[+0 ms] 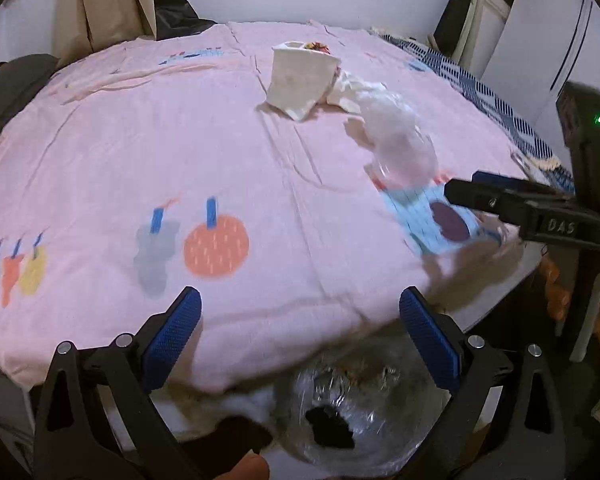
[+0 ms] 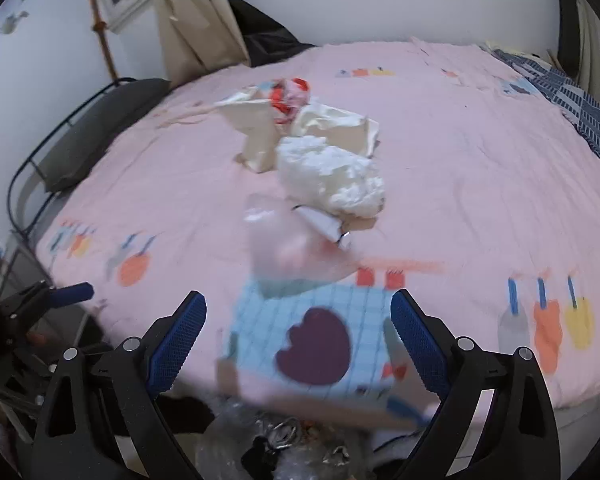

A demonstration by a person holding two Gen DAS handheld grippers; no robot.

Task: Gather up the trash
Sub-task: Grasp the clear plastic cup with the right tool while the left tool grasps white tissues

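Note:
Trash lies on a pink bedspread [image 1: 220,128]. A cream paper bag [image 1: 301,76] stands at the far middle, with red-and-white wrappers [image 2: 290,94] behind it and crumpled white tissue [image 2: 331,176] in front. A blurred clear plastic piece [image 1: 403,148] and a light-blue box with a dark purple shape [image 2: 311,344] are in mid-air off the bed's near edge, between my right gripper's spread fingers. My right gripper [image 2: 298,340] is open; it also shows in the left wrist view [image 1: 499,200]. My left gripper [image 1: 300,340] is open and empty above a clear trash bag [image 1: 363,412].
The clear trash bag [image 2: 284,436] sits below the bed's edge with scraps inside. A dark pillow [image 2: 100,124] lies at the bed's left side. A blue patterned blanket [image 1: 479,92] lies along the far right. Curtains [image 2: 196,16] hang behind.

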